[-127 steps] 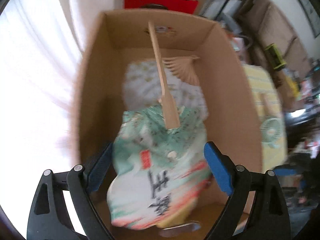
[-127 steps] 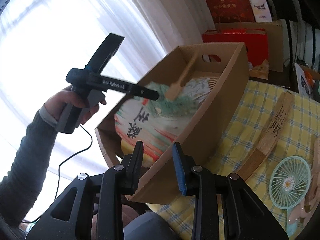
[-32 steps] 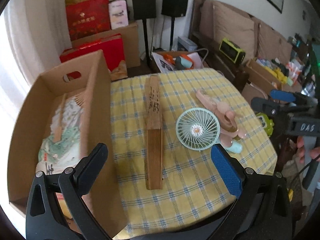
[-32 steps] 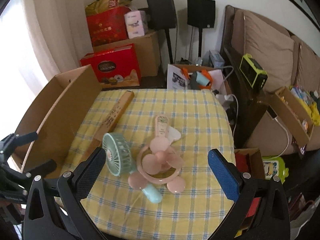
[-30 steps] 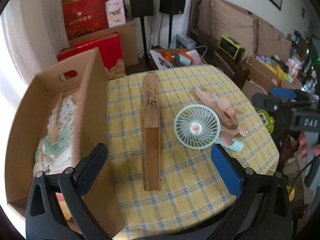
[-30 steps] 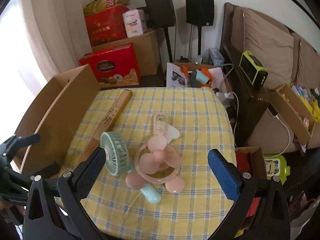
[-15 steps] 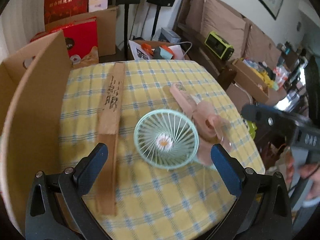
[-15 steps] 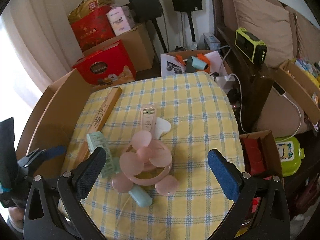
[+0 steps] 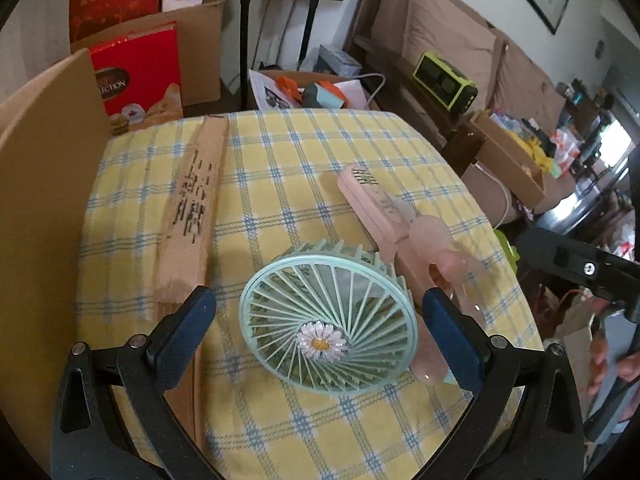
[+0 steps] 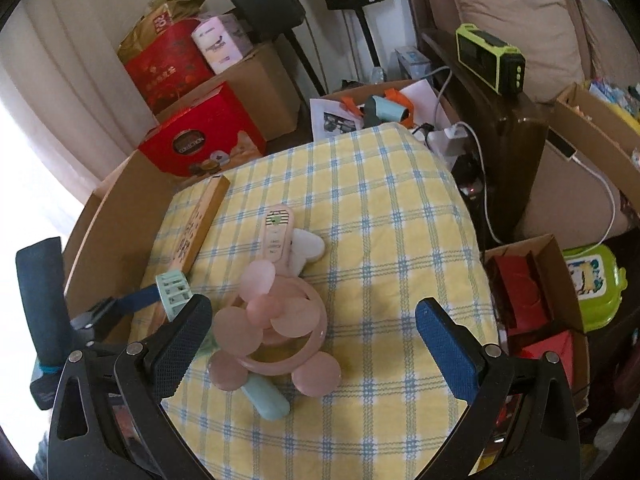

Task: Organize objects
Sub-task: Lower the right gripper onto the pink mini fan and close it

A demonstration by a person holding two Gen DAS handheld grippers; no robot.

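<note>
A mint green hand fan [image 9: 328,320] with a daisy centre lies on the yellow checked tablecloth [image 9: 304,152]. My left gripper [image 9: 316,332] is open, and its fingers straddle the fan's round head without touching it. Beside the mint fan lies a pink hand fan [image 10: 276,320], its handle pointing away from me. My right gripper [image 10: 314,344] hangs open above the pink fan. A folded wooden fan [image 9: 192,208] lies along the cardboard box [image 9: 40,168] at the left.
The box wall [image 10: 108,240] stands along the table's left edge. A small white object [image 10: 310,248] sits under the pink handle. Red gift boxes [image 10: 204,140], speakers, a sofa and floor clutter surround the table. The table edges fall away on the right and at the front.
My left gripper left the box, swung over the table and came down around the mint fan's head. My right gripper opened and drew in over the pink fan.
</note>
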